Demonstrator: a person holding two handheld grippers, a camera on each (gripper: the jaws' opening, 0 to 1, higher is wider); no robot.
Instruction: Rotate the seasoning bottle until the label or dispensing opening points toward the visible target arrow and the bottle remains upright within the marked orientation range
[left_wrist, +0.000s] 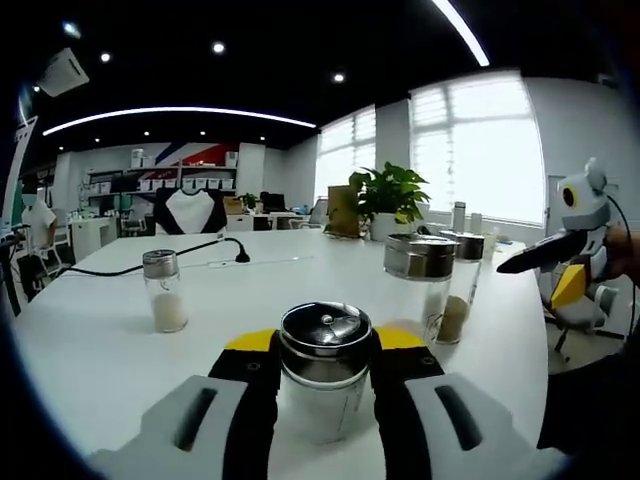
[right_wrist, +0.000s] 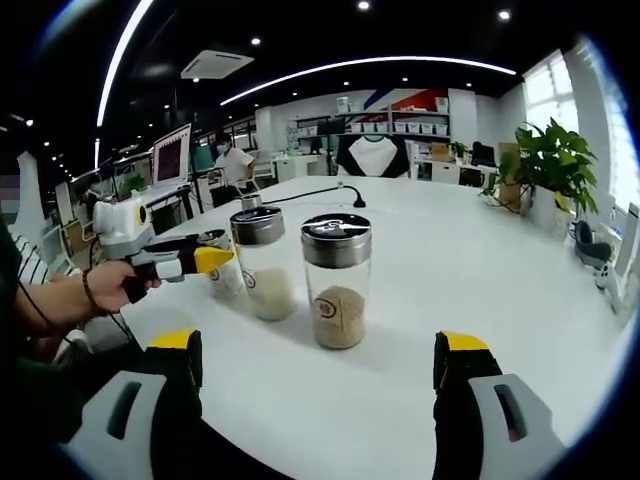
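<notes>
A glass seasoning bottle (left_wrist: 325, 375) with a shiny metal lid stands upright on the white table (left_wrist: 250, 280), and my left gripper (left_wrist: 325, 345) is shut on its sides. In the right gripper view this same bottle (right_wrist: 226, 276) sits at the left gripper's (right_wrist: 205, 262) yellow tips, a hand holding that gripper. My right gripper (right_wrist: 318, 350) is open, its jaws wide apart, just short of a bottle of brown seasoning (right_wrist: 338, 285). A bottle of white seasoning (right_wrist: 264, 265) stands beside it. The right gripper (left_wrist: 545, 250) also enters the left gripper view from the right.
Another small bottle (left_wrist: 164, 292) stands alone at the left. A black cable (left_wrist: 150, 262) runs across the table's far part. A potted plant (left_wrist: 385, 200) sits at the far edge. An office chair (left_wrist: 575, 300) stands past the table's right edge.
</notes>
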